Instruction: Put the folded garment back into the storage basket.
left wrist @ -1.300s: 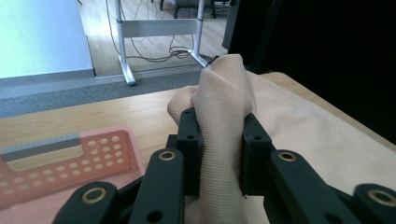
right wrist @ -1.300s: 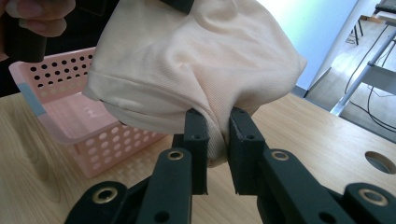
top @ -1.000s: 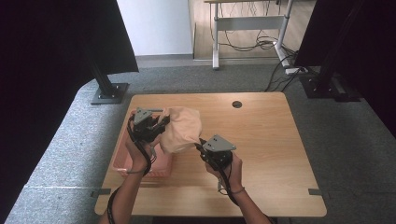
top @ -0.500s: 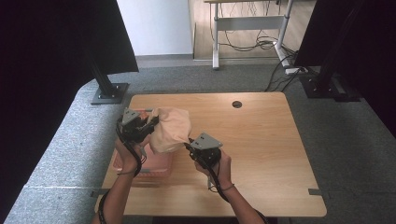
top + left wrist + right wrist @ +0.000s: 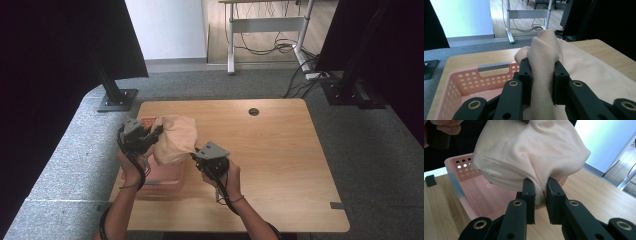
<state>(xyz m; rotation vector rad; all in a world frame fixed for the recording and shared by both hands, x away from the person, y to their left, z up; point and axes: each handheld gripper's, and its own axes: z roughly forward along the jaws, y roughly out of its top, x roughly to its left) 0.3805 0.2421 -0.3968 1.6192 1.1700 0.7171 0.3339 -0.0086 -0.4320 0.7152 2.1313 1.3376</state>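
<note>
The left tool [image 5: 148, 136] and the right tool [image 5: 196, 152] each clamp a bunched fold of the peach knitted cloth [image 5: 174, 138], jaws closed onto the fabric. The cloth hangs between them above the pink perforated plastic basket [image 5: 162, 180] at the left edge of the light wooden desk [image 5: 280, 160]. The basket's near wall stands directly beneath the cloth.
</note>
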